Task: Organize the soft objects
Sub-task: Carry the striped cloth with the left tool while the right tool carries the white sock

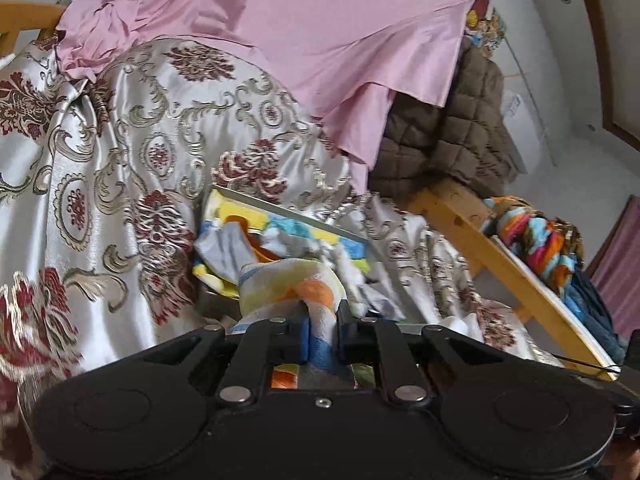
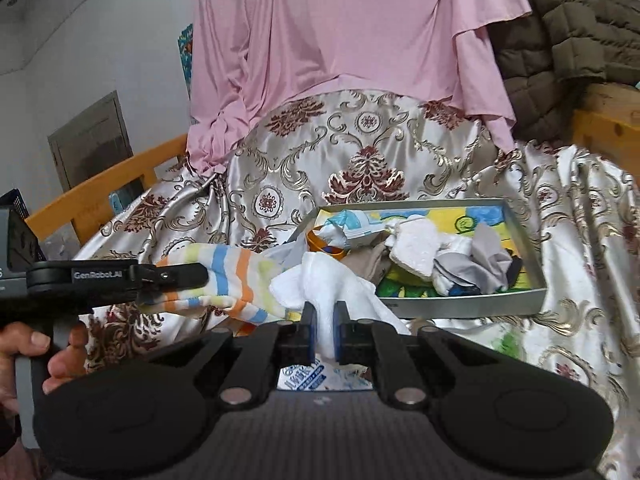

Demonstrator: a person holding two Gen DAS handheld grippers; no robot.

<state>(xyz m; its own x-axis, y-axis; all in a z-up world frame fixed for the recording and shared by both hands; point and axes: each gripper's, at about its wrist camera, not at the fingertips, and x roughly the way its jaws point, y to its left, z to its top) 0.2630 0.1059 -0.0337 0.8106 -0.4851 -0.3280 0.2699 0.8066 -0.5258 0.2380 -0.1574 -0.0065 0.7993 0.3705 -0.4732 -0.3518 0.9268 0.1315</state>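
My left gripper [image 1: 323,312] is shut on a striped sock [image 1: 296,284] with yellow, blue and orange bands. From the right wrist view the same left gripper [image 2: 200,276] comes in from the left, lifting the striped sock [image 2: 228,284] above the cloth. My right gripper [image 2: 324,322] is shut on a white sock [image 2: 320,280], held up in front of the tray. The grey tray [image 2: 460,308] holds several crumpled socks and small cloths. In the left wrist view the tray [image 1: 280,208] lies just beyond the striped sock.
A shiny floral cloth [image 2: 360,152] covers the seat under the tray. A pink garment [image 2: 340,32] and a brown quilted jacket [image 2: 568,32] hang over the wooden frame [image 1: 480,240]. Colourful fabric [image 1: 540,240] lies at the right. A hand [image 2: 36,352] holds the left gripper's handle.
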